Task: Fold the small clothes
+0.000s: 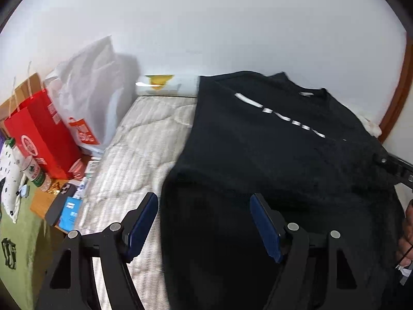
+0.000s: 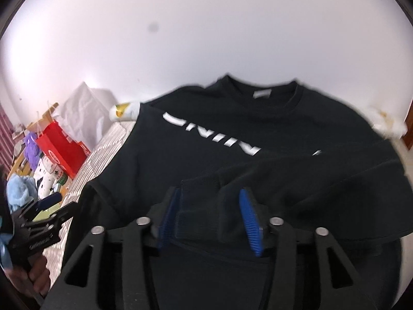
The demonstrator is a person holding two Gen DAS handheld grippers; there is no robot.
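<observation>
A black sweatshirt (image 1: 271, 155) with white lettering lies front-up on a quilted mattress (image 1: 134, 155), collar toward the wall. It also shows in the right wrist view (image 2: 206, 149), with its right sleeve (image 2: 296, 170) folded across the chest. My left gripper (image 1: 204, 222) is open over the sweatshirt's left lower edge, holding nothing. My right gripper (image 2: 209, 214) is open, with the sleeve's ribbed cuff (image 2: 198, 206) lying between its blue pads. The left gripper also appears at the left edge of the right wrist view (image 2: 46, 209).
A red paper bag (image 1: 41, 134), a white plastic bag (image 1: 87, 93), a bottle (image 1: 31, 168) and a phone (image 1: 60, 201) crowd a wooden stand left of the mattress. A white wall (image 1: 206, 25) stands behind. A wooden door frame (image 1: 397, 90) is at the right.
</observation>
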